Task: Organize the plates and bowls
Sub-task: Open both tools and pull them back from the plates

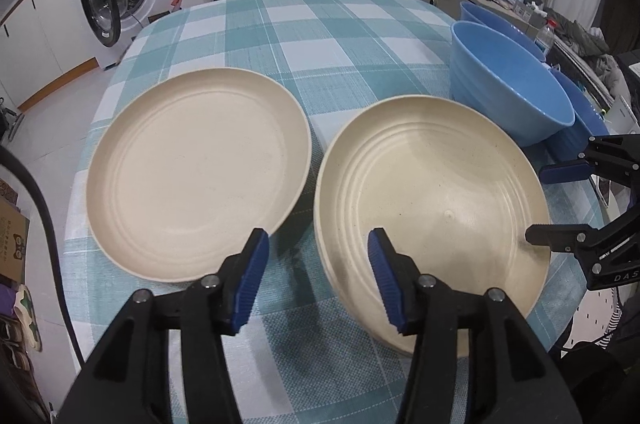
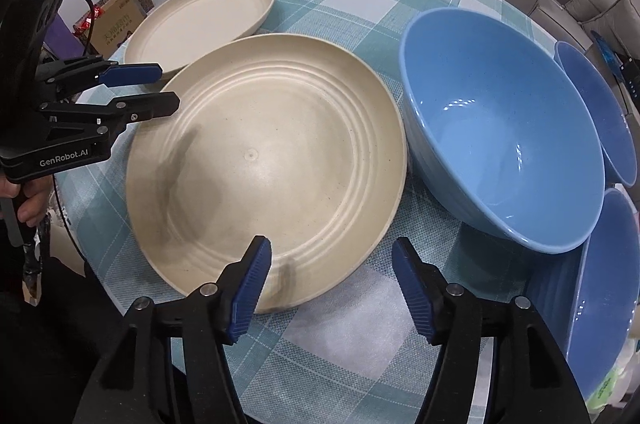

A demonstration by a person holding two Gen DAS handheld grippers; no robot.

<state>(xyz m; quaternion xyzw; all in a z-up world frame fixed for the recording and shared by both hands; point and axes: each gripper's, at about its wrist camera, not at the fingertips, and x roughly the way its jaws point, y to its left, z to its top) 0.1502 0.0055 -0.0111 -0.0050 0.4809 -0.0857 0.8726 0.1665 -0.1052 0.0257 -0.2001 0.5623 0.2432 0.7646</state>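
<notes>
On the round table's teal checked cloth (image 1: 304, 36) two cream plates lie side by side: a single plate (image 1: 198, 174) to the left and a stack of plates (image 1: 432, 212) beside a large blue bowl (image 2: 500, 152), with two more blue bowls (image 2: 600, 112) just behind it. The left gripper (image 1: 318, 282) and right gripper (image 2: 332, 286) hover over the stack's near rim, jaws spread wide, holding nothing
</notes>
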